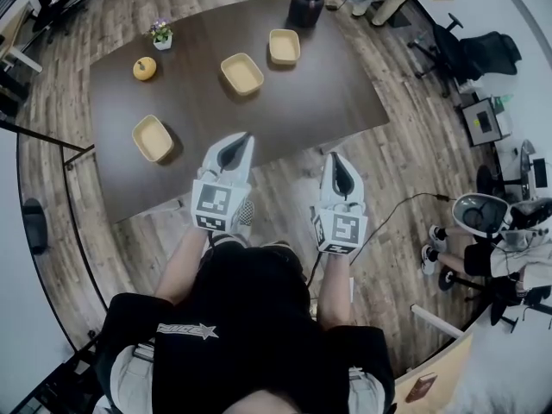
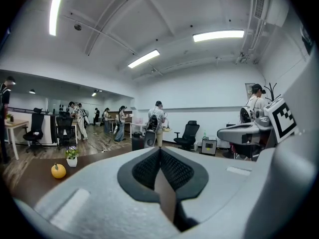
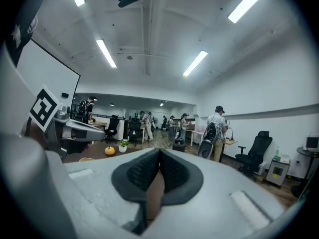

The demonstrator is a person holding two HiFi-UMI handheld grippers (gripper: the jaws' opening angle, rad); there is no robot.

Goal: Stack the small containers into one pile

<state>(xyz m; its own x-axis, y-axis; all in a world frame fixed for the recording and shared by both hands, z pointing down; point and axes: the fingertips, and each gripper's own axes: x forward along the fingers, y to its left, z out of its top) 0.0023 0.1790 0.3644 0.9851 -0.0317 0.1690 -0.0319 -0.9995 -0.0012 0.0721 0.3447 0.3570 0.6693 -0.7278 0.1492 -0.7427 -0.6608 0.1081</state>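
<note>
Table: dark brown tabletop (image 1: 285, 110) on a wood-plank floor, with an open office beyond where people stand at desks.
Containers: three shallow tan trays lie on the table, all well apart and none stacked, so by my reading the pile is not yet begun.
Near container (image 1: 153, 138): closest to the person, on the table's left side, with its long axis slanting away to the left.
Middle container (image 1: 242, 73): mid-table, with its long axis on much the same slant.
Far container (image 1: 285, 47): near the far edge, sitting squarer to the view.
Left gripper (image 1: 247, 138): jaws pressed together with nothing between them. Its tip hangs just over the table's near edge, pointing up the table.
Right gripper (image 1: 335, 156): jaws likewise closed and empty, off the near edge over the floor.
Deciding relation: the middle container lies almost straight ahead of the left gripper and the near container lies off to its left. The right gripper is well apart from all three (the far container is its likeliest reach). The left hand looks the better placed to start, and its jaws would have to part first.
Other things: a small orange pumpkin (image 1: 144, 68), a potted plant (image 1: 160, 34) and a dark jar (image 1: 306, 5) stand along the far side, clear of the trays.
</note>
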